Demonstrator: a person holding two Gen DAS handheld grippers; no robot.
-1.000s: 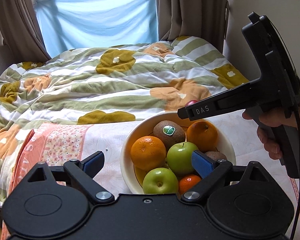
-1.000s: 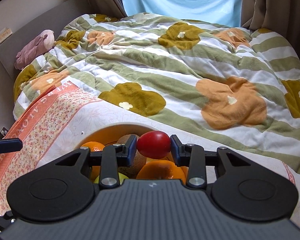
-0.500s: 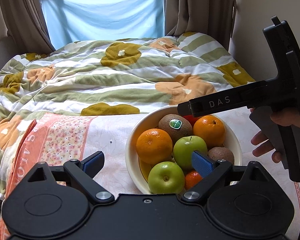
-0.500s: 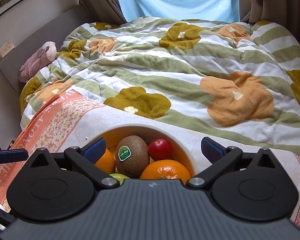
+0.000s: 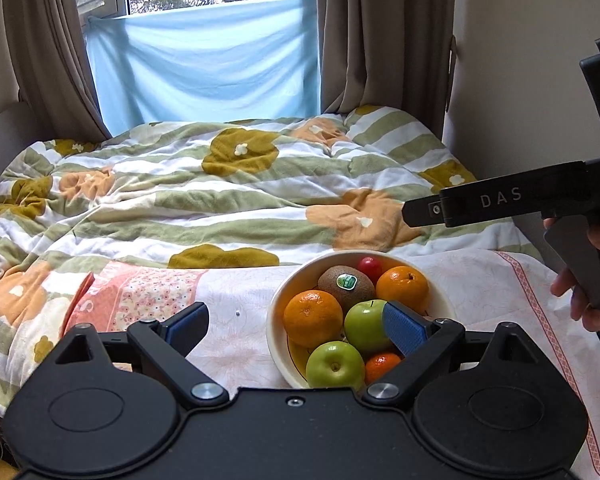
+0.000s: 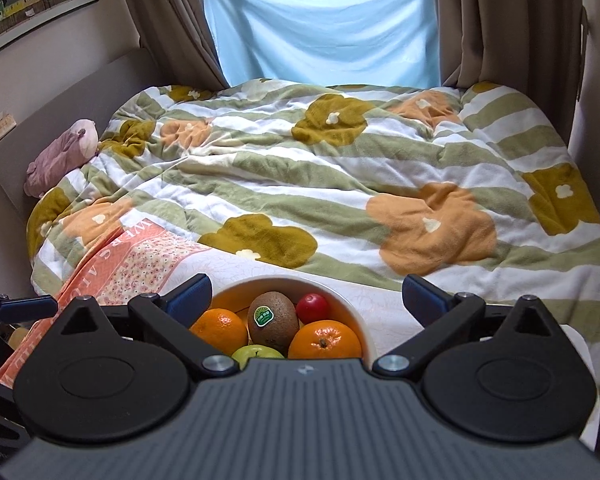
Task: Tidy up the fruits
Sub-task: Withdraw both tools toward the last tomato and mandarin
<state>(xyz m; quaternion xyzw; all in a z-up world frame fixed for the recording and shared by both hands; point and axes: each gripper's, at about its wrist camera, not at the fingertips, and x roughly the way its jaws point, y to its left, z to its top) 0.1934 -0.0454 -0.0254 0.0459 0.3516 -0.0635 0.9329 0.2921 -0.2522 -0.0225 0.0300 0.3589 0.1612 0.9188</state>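
right gripper (image 6: pixel 306 294) wide open, empty | left gripper (image 5: pixel 296 322) open, empty | round cream ceramic bowl (image 5: pixel 278 312) lower centre, heaped | risk: small red round fruit (image 5: pixel 370 266) at far rim may roll out if nudged

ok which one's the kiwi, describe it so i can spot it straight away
Find the cream bowl on the floral cloth at the near edge of the bed. The kiwi lies toward the back, between two oranges: the only brown, fuzzy fruit there with a green sticker.
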